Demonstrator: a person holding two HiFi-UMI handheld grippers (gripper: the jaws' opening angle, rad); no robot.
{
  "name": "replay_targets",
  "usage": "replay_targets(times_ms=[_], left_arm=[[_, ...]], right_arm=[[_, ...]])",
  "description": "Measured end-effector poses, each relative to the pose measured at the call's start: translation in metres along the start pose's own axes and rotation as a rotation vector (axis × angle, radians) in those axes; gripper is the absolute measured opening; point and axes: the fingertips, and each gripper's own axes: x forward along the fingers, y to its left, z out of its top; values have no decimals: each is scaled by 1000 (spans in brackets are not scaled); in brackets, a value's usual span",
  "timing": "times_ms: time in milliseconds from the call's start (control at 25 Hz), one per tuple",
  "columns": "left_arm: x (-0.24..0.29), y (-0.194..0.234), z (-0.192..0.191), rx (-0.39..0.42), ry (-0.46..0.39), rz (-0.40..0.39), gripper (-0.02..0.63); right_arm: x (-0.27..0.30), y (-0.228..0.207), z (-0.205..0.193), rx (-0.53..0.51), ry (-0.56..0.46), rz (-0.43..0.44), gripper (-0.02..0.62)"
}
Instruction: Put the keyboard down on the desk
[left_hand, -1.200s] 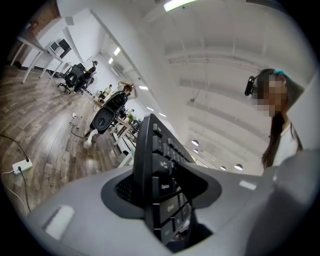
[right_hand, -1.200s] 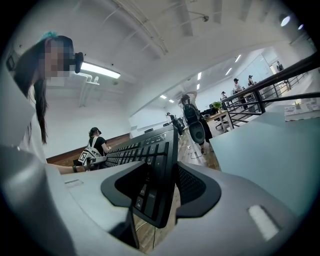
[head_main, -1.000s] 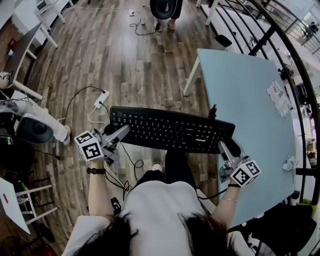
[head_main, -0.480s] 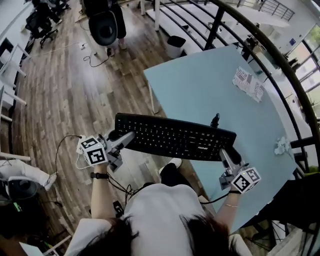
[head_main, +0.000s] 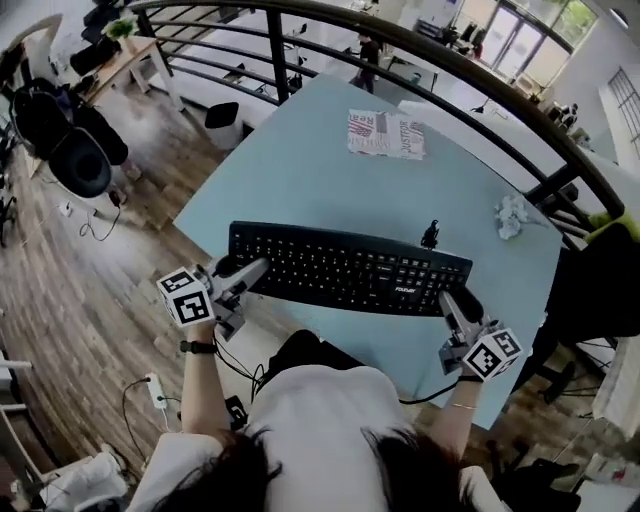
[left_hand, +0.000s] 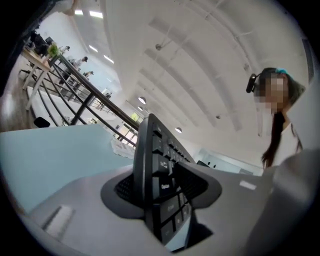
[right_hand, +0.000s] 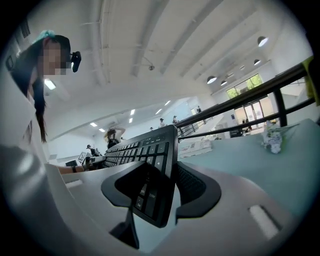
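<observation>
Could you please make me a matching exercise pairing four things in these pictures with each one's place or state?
Things: 1 black plastic keyboard; 2 printed paper sheet; 3 crumpled white paper; 4 left tool.
Places or states: A far side of the pale blue desk; B shut on the keyboard's left end; C gripped at both ends; D near the desk's right edge.
Pairs: 1-C, 2-A, 3-D, 4-B.
</observation>
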Motion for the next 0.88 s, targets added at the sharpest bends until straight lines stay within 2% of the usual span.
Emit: replay_targets(times_ms=[80,200,520,720,880], left_arm=[[-1,-13,-3,-1,13,-9,225],[35,-17,1,-2,82,-83,224],[112,14,16,-17,219,-227,225],[141,24,23,-18,264,-285,225],[158,30,25,-14,279,-305,225]], right_arm=[[-17,5,0,5,4,-18,164],[-43,-4,2,33,-30,-111,164],[-49,-23,1,88,-86,-295,165],[-49,-28,3,97,-121,-364,166],[-47,-36,4,101,-131,-383,166]])
